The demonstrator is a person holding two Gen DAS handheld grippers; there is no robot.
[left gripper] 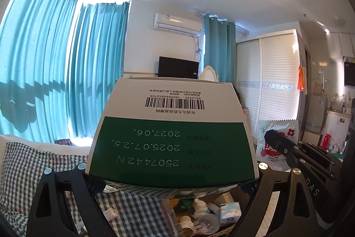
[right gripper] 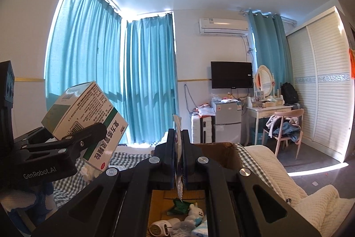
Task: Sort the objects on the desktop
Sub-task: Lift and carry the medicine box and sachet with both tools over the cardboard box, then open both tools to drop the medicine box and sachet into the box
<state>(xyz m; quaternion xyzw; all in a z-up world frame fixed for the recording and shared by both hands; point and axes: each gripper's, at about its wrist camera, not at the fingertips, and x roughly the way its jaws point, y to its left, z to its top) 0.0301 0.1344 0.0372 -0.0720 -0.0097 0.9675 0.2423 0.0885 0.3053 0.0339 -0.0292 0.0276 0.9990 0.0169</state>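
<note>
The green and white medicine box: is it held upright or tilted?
Tilted. In the right wrist view the medicine box leans with its corner downward, clamped in the left gripper above the checked cloth.

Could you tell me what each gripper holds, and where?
Left gripper clamps the green-and-white cardboard medicine box at its end; right gripper pinches a thin plastic sachet edge-on.

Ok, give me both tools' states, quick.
Left tool: shut on the box.
Right tool: shut on the packet.
</note>
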